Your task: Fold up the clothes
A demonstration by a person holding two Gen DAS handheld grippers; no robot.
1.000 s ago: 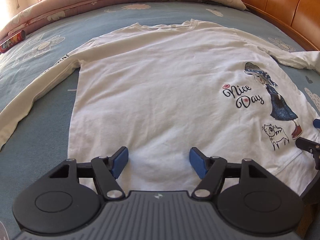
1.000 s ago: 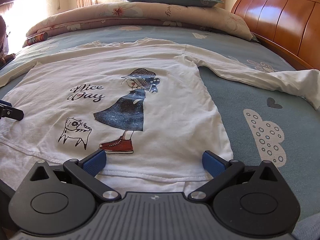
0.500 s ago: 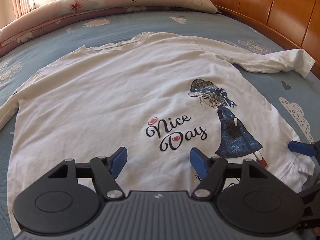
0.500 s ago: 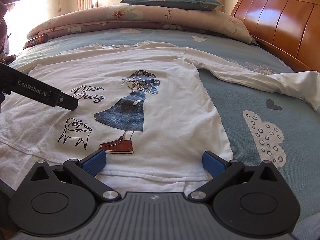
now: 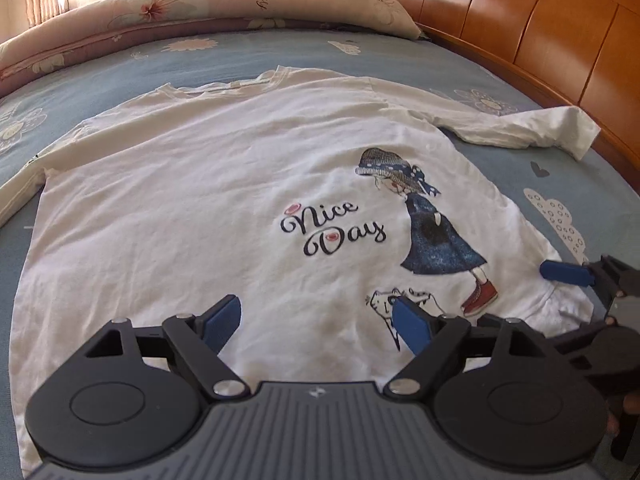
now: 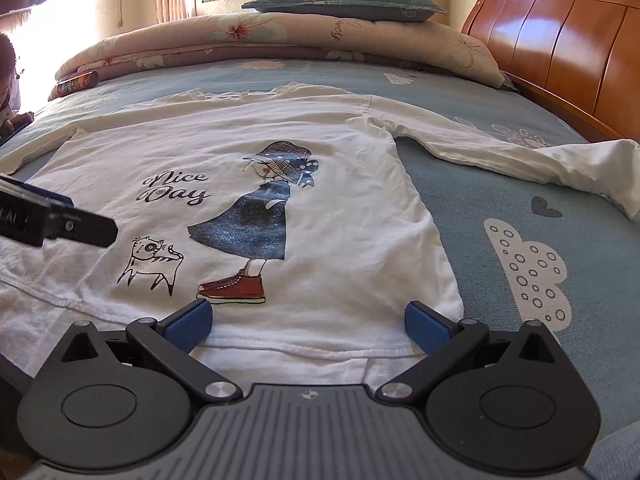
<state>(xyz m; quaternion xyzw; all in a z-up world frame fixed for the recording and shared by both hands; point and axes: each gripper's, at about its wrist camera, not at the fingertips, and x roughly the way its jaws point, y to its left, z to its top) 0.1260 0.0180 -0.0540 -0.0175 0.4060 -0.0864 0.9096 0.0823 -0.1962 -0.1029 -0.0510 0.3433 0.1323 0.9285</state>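
Shirt (image 5: 192, 216) (flat) beneath claws (image 5: 316, 322)

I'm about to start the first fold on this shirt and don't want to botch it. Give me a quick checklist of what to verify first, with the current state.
1. White shirt lies flat, print up, on the bed: ok.
2. Right sleeve spread out to the side, not tucked under: ok.
3. Other sleeve fully laid out: cannot tell, its end runs out of view.
4. Left gripper free of cloth: ok, jaws opening, nothing pinched between them.
5. Right gripper free of cloth: ok, jaws wide over the hem, not pressing it.
6. Hem smooth: not ok, slightly rumpled at the near left corner.
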